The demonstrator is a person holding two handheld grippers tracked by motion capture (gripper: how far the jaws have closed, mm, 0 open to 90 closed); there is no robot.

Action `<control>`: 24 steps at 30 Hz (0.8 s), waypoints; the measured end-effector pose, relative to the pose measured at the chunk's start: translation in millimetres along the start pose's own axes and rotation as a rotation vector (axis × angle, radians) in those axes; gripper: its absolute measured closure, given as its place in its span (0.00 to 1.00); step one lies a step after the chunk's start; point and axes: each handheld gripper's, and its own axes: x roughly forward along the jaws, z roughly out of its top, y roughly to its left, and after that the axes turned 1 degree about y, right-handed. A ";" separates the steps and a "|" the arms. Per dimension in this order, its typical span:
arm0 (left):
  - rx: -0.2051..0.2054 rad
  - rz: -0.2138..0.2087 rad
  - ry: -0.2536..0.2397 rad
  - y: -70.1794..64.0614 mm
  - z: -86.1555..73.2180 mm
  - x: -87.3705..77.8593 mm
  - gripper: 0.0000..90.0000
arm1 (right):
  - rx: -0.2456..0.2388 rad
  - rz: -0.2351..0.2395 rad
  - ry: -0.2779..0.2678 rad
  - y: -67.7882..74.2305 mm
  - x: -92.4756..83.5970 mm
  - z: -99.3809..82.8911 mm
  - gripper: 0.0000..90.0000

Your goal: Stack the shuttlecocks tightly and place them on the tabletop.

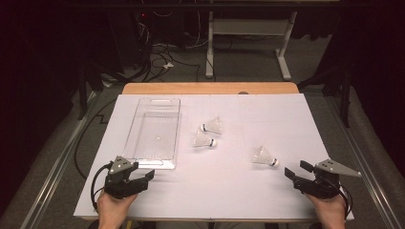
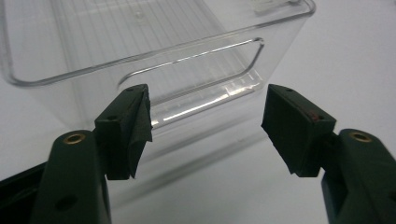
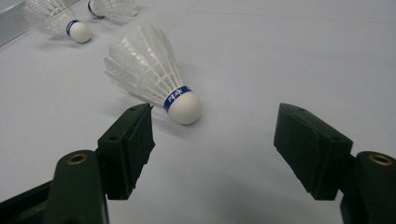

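So the whole thing came down to where the nearest shuttlecock [image 1: 265, 156] sat relative to my right gripper [image 1: 297, 171]. In the high view it lay in the lower right of the frame, just up and to the left of that gripper, near but not touching. Its long axis ran roughly sideways across the white surface [image 1: 229, 191], cork end pointing toward the gripper and feathers fanning away to the left. From the right gripper view the cork [image 3: 184, 106] was just ahead of the left-hand jaw, off-centre rather than between the two.

Right gripper was spread wide and had nothing in it. Left gripper [image 1: 143, 177] was the same, wide open and empty, parked at the lower left right in front of the near end of the clear bin [image 1: 155, 129].

The other two shuttlecocks [image 1: 207, 133] lay mid-frame, beside the bin, well apart from either gripper. So my read was the right side was clearly nearer, and I'd need to shift a bit left to straddle the cork.
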 end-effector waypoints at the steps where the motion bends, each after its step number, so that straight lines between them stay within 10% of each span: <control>1: -0.005 0.005 -0.003 1.8 -0.9 -0.6 0.37 | 0.005 -0.001 0.000 0.1 -0.3 -0.1 0.32; 24: -0.069 0.074 -0.057 29.8 -19.0 -14.5 0.36 | 0.010 0.000 0.001 0.1 0.1 0.2 0.32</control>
